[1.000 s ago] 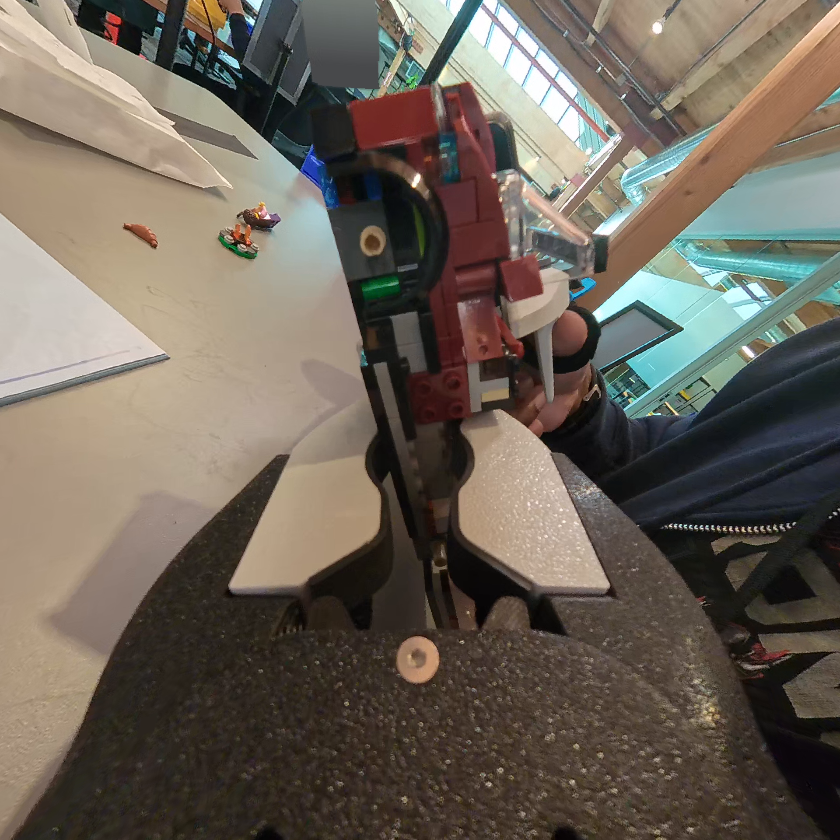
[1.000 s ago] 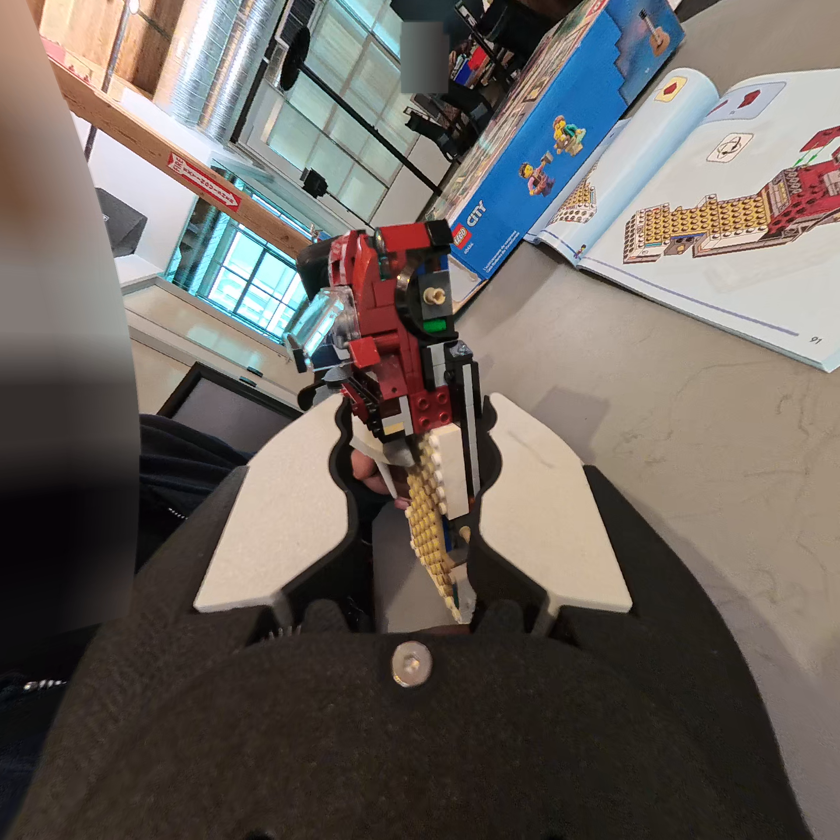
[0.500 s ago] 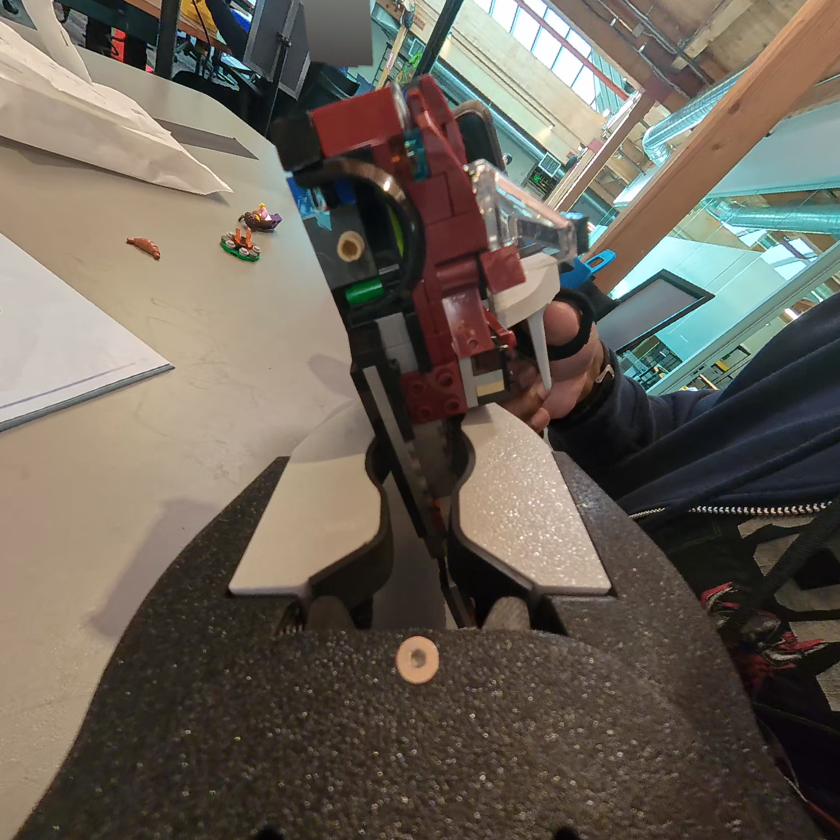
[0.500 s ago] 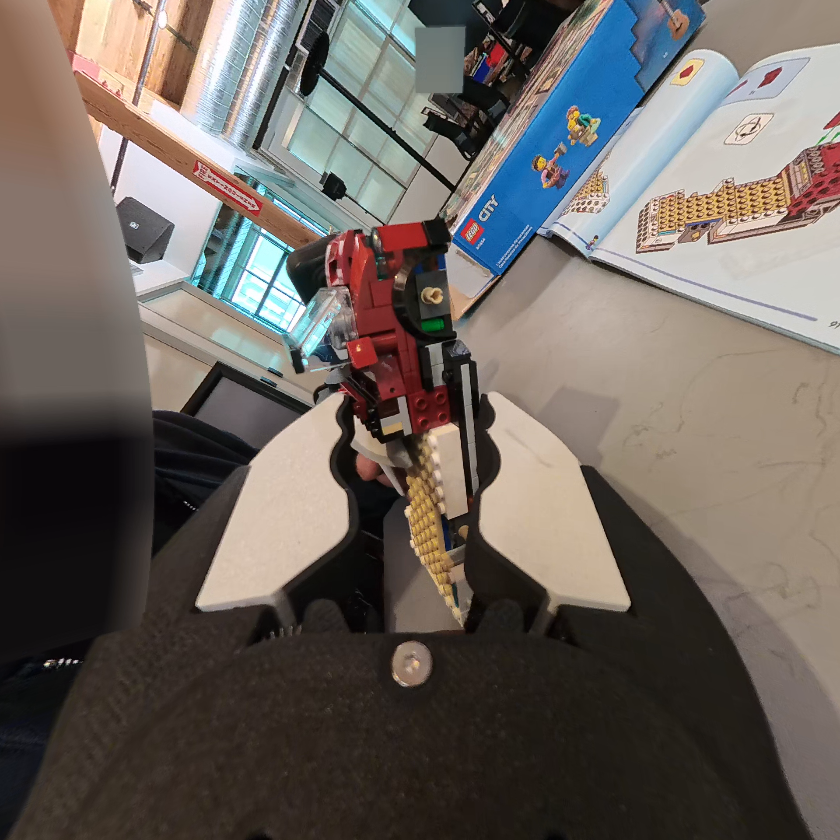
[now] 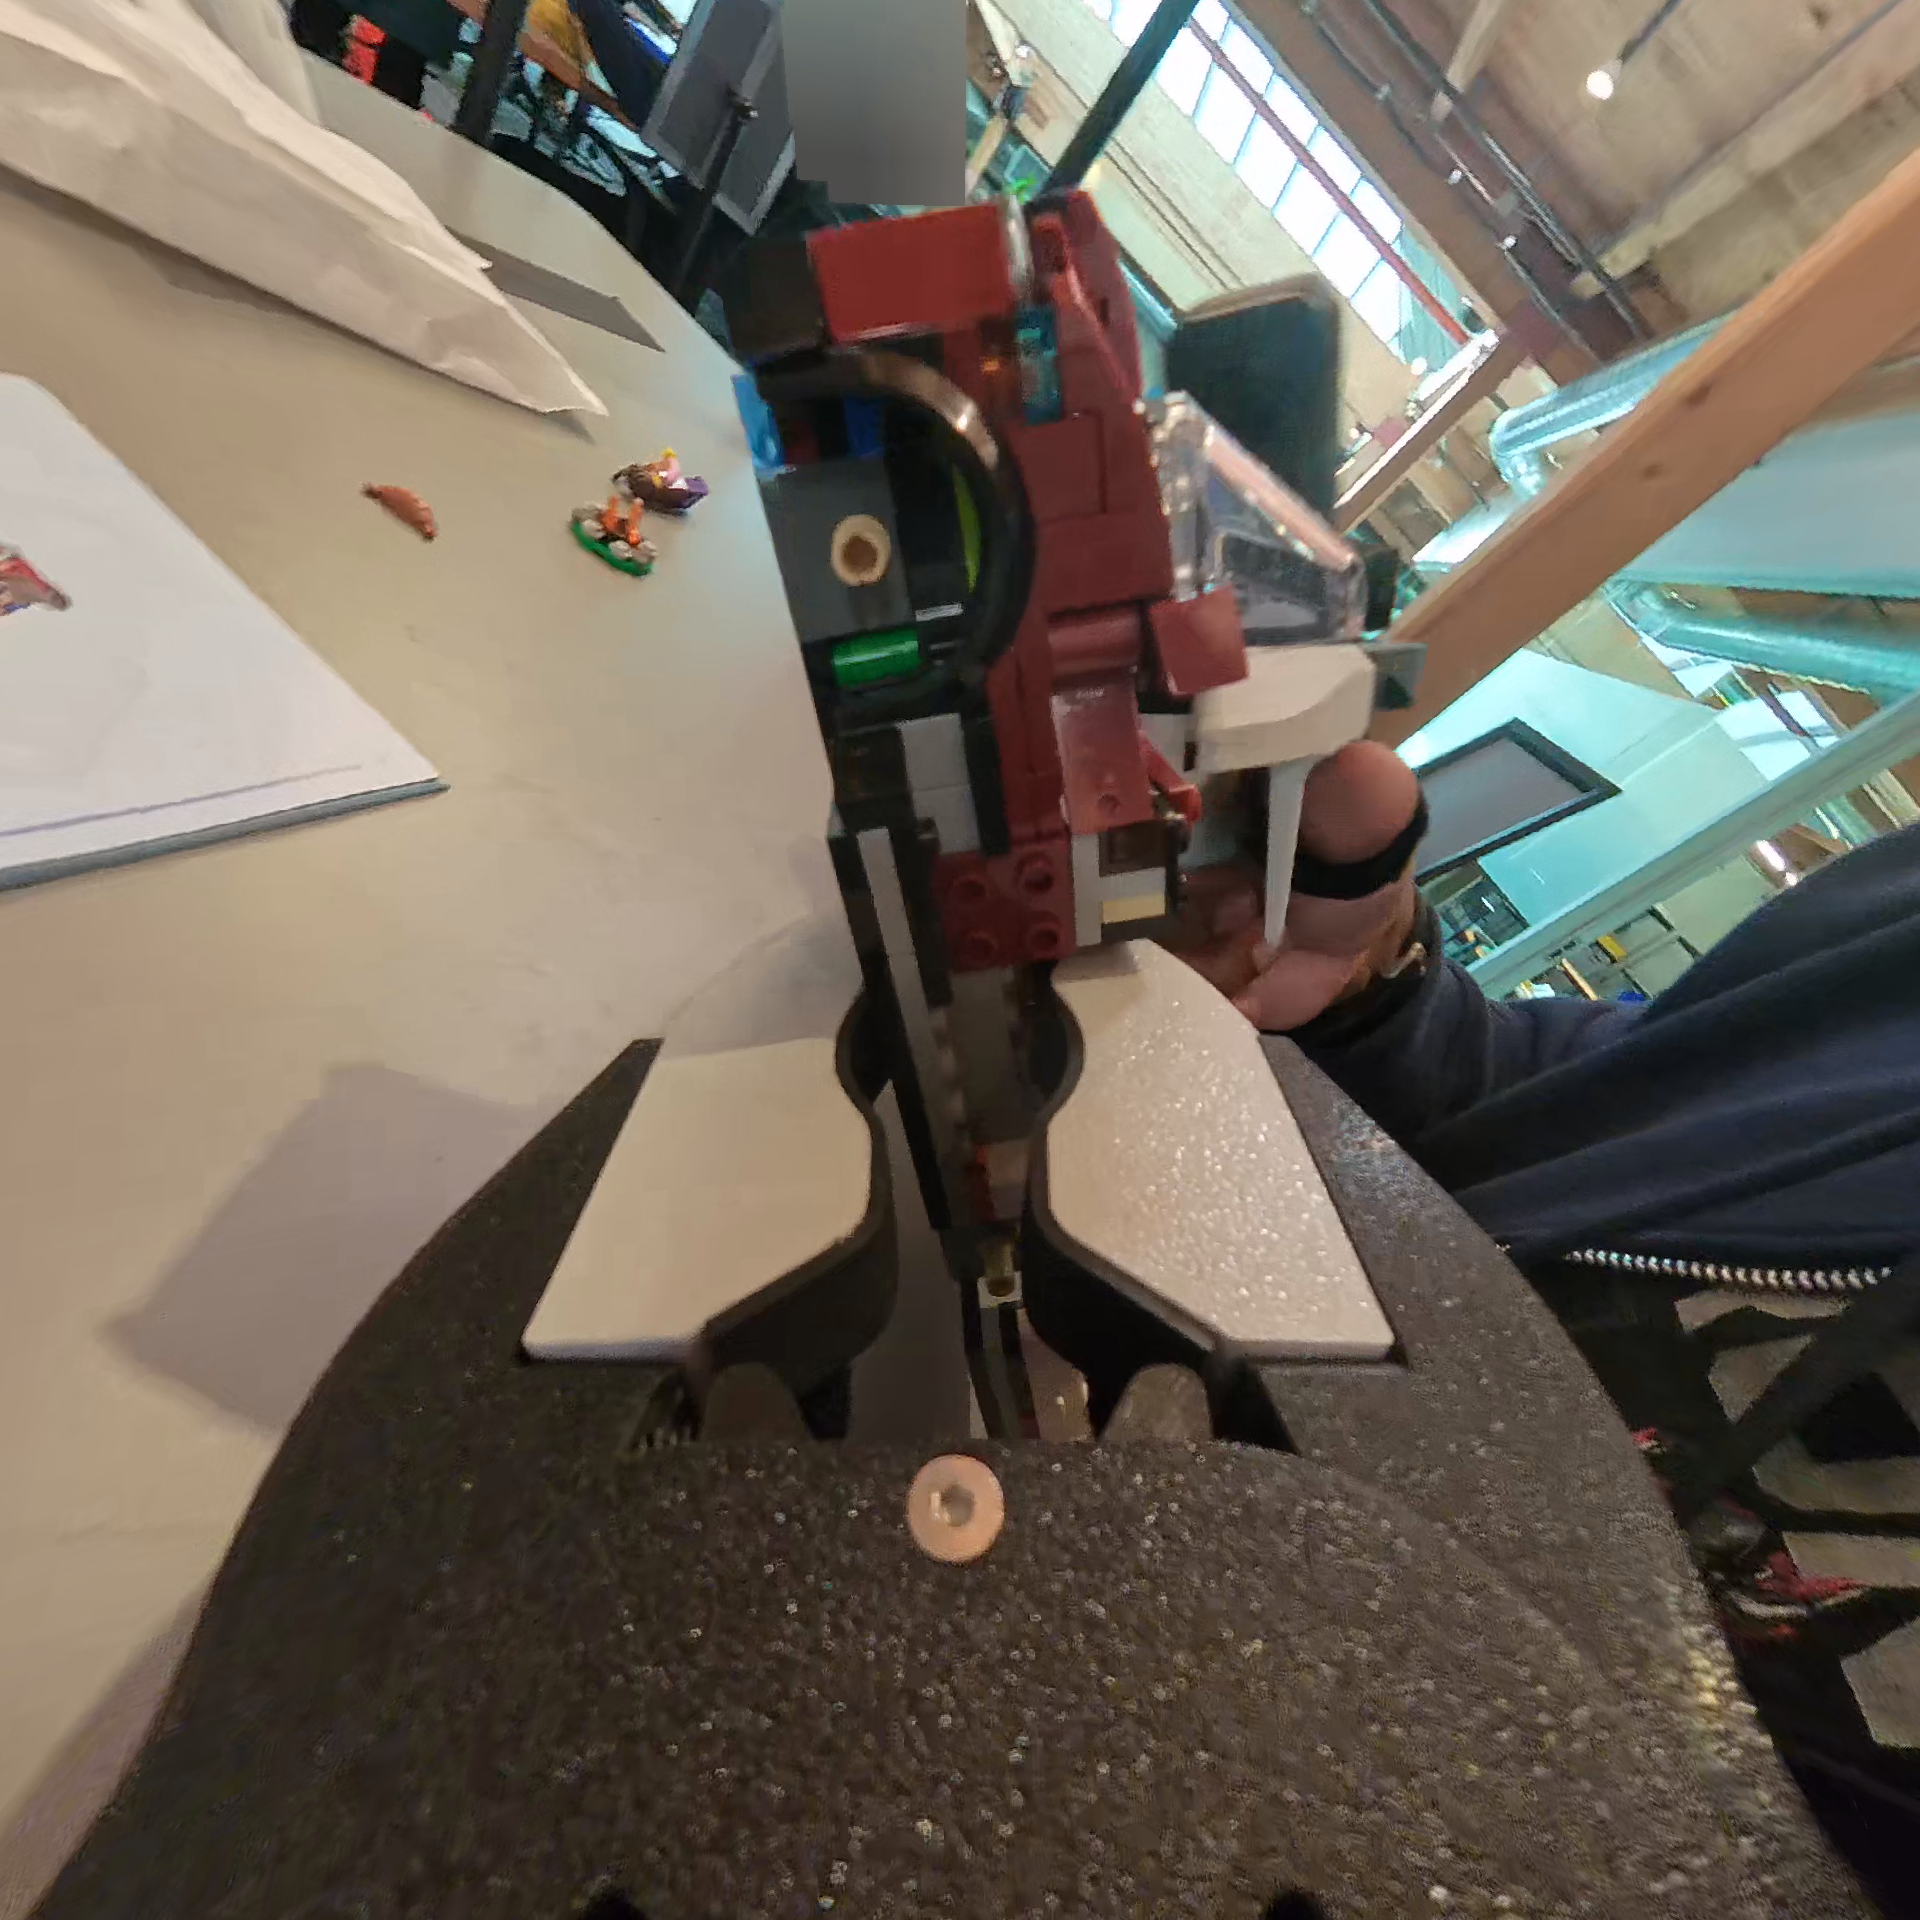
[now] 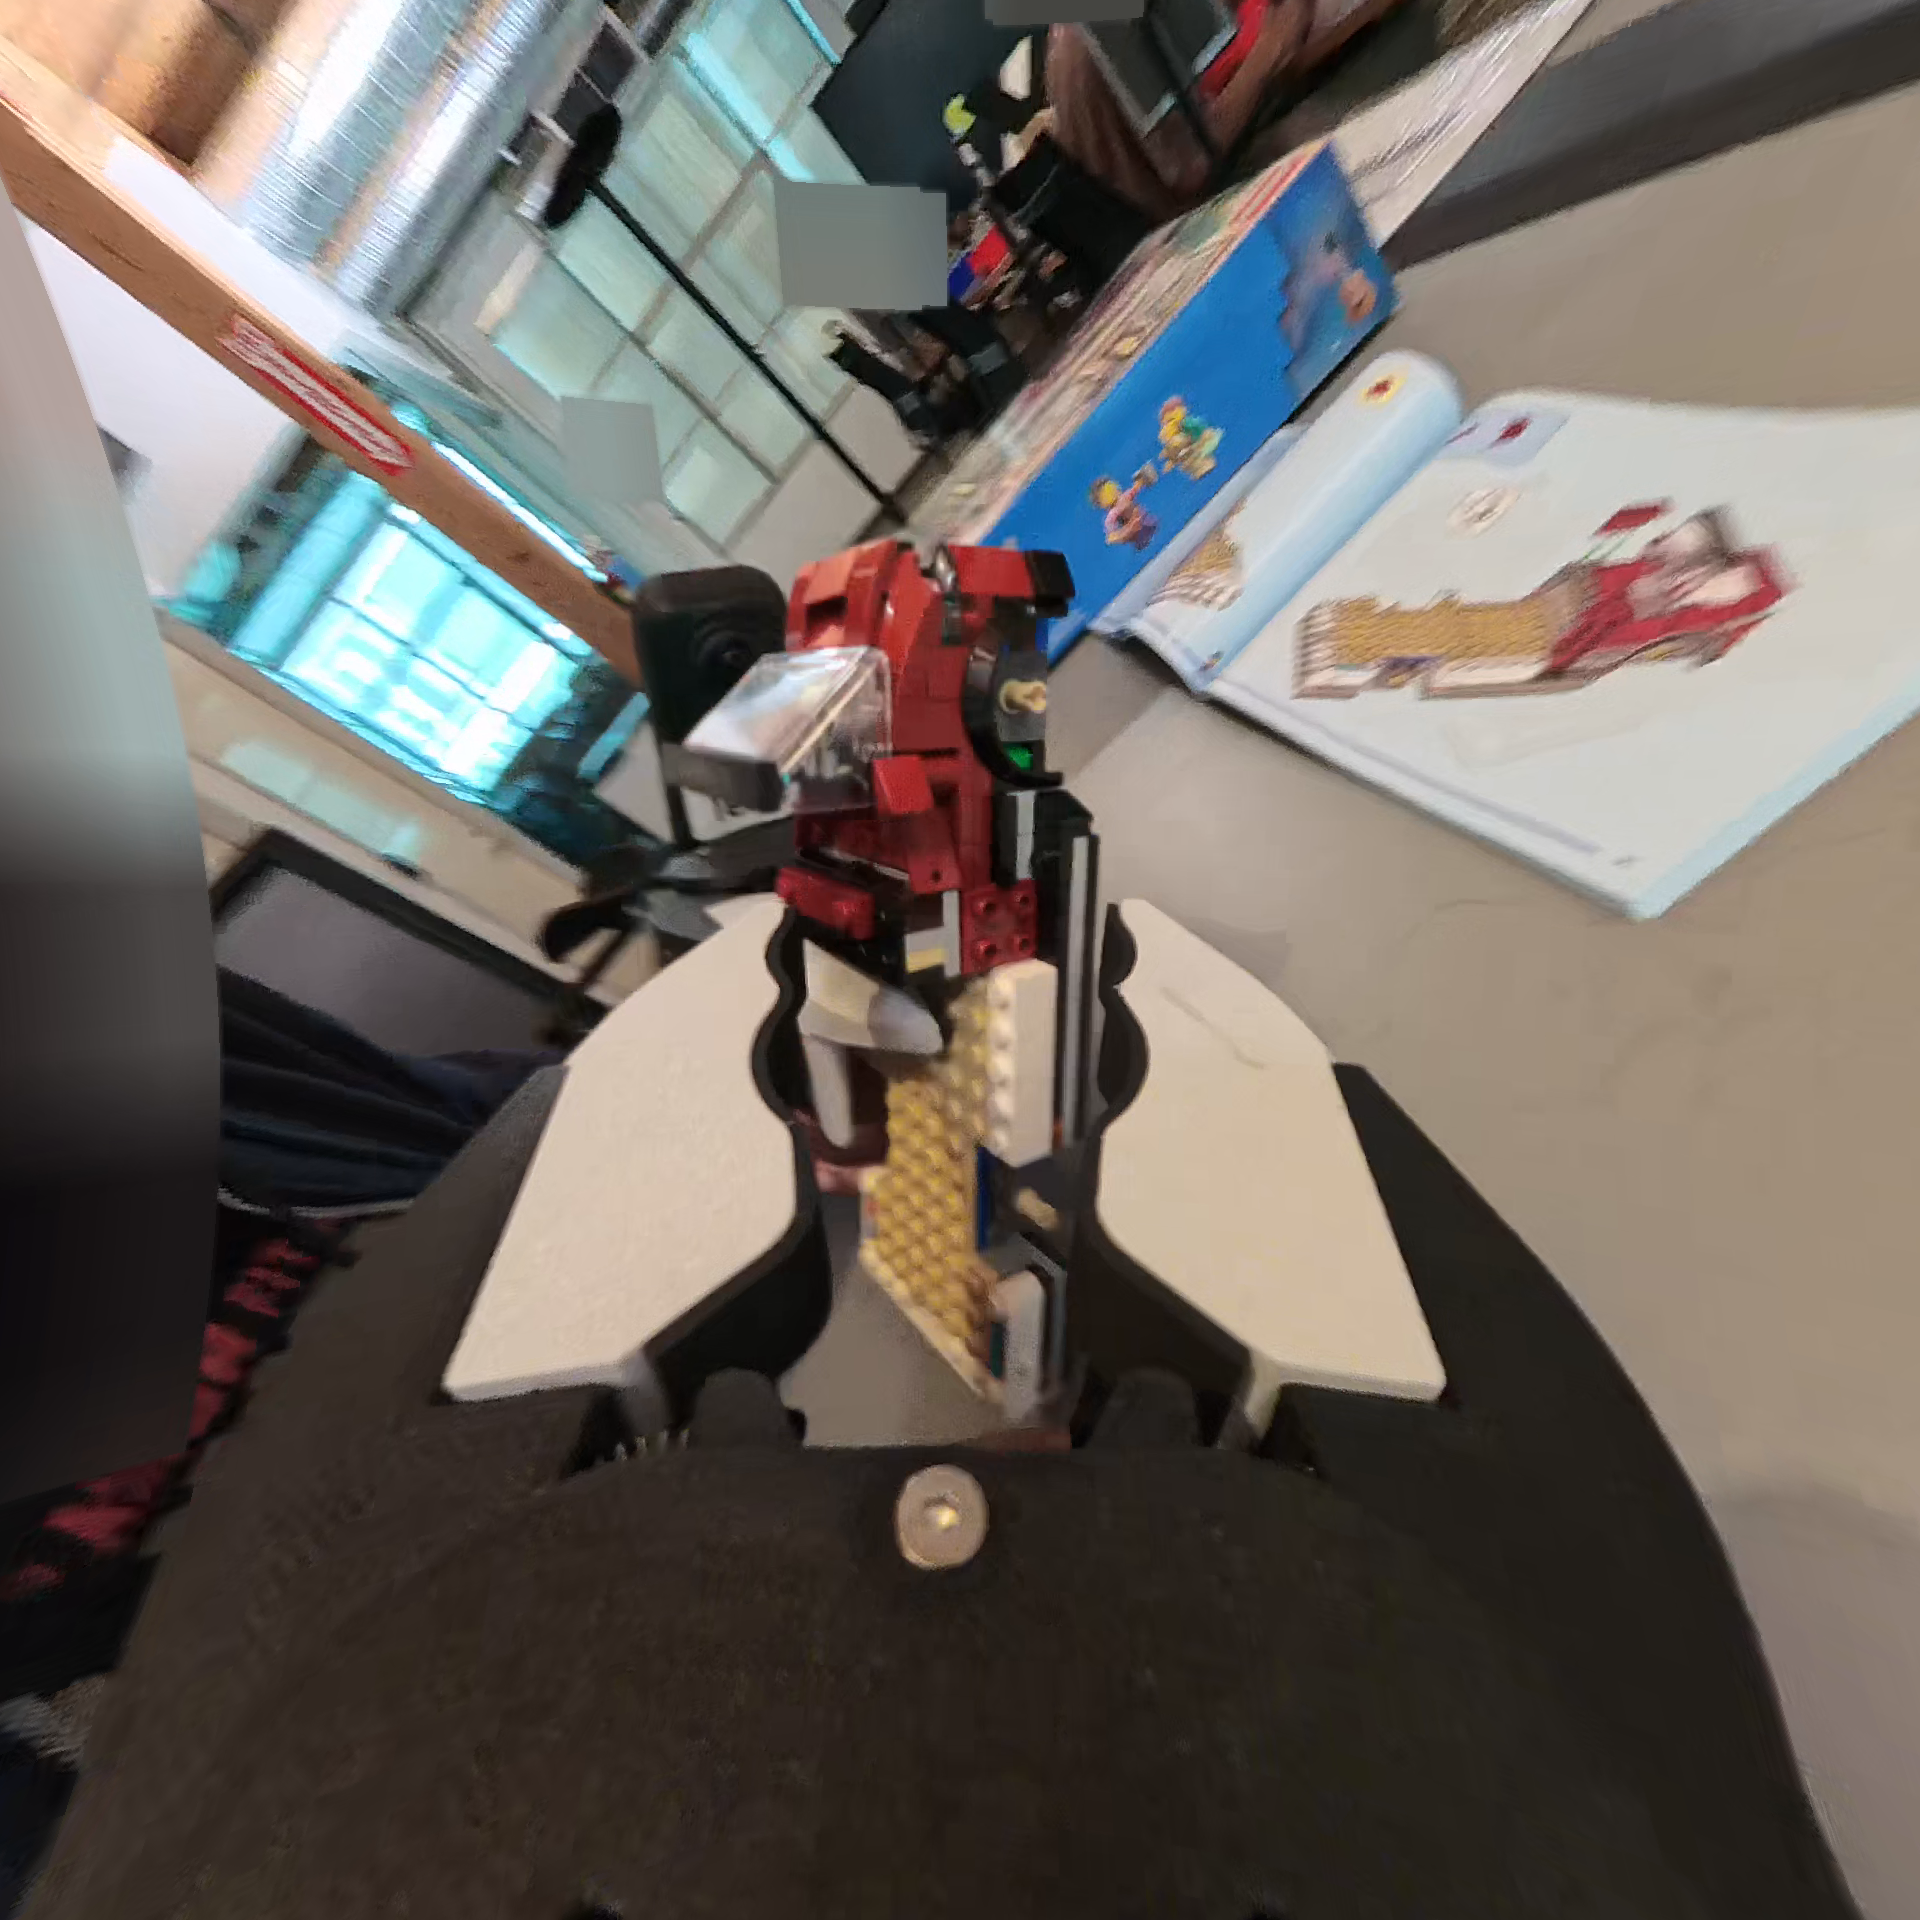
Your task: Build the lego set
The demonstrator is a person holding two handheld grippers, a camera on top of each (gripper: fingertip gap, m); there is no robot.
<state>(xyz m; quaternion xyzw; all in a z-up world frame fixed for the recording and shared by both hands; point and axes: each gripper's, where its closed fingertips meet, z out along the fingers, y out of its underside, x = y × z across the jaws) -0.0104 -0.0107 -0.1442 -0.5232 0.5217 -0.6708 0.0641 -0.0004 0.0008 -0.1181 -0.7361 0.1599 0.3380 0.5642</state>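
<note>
A brick-built truck model [image 5: 987, 623], dark red cab with a clear windscreen and a tan studded bed, is held above the grey table [image 5: 520, 883]. My left gripper [image 5: 956, 1029] is shut on the thin edge of its bed, with the cab standing up beyond the fingertips. My right gripper [image 6: 945, 935] is shut on the same model [image 6: 914, 748] across its wider body, its pads against the black side and the dark red lower cab. The right gripper's white finger [image 5: 1278, 707] and a hand [image 5: 1340, 894] show beside the cab. The left gripper's finger [image 6: 873, 1023] rests on the tan bed.
An open instruction booklet [image 6: 1558, 644] and a blue box [image 6: 1195, 416] lie on the table to the right. Another booklet page [image 5: 156, 707], a white paper bag [image 5: 260, 208] and small loose brick pieces [image 5: 613, 530] lie to the left. A dark blue sleeve [image 5: 1610, 1091] is close by. Both grippers' tips are close together, under 4 cm apart.
Both grippers keep their hold on the model. The right view has swung, is now blurred, and the booklet and box have shifted in it. The model has tilted slightly in the left view.
</note>
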